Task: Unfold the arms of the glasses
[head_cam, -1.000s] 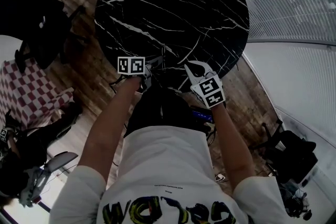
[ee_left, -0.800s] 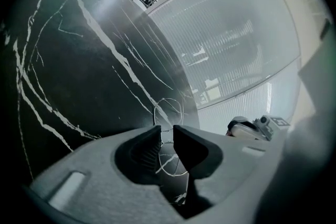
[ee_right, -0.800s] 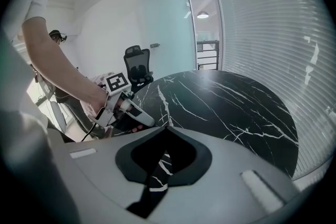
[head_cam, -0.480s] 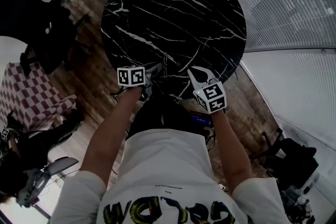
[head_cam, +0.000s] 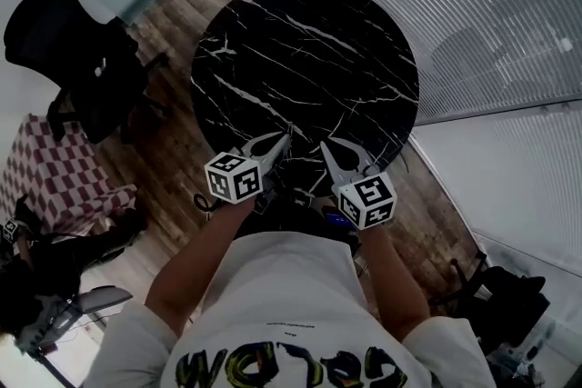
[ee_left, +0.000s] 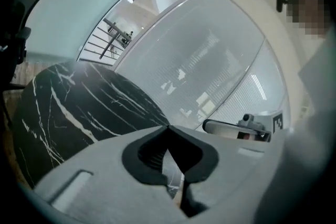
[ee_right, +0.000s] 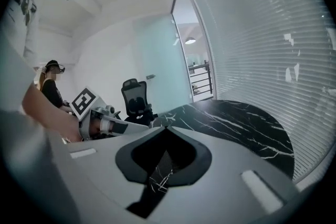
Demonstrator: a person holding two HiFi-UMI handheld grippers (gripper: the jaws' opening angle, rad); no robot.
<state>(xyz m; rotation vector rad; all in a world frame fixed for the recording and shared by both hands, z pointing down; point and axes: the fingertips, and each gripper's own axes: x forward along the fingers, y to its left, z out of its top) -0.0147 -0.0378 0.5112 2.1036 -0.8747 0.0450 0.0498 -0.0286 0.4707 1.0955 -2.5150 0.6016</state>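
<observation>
raised left gripper (head_cam: 285, 138), just closed, empty

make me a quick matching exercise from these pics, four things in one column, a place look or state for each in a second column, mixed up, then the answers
Column 1
1. table
2. office chair
3. right gripper
4. floor

Column 2
a. jaws shut, nothing between them
b. brown wooden planks
c. round, dark with white veins
d. stands on the floor to the left of the table in the head view

Pairs: 1-c, 2-d, 3-a, 4-b
</observation>
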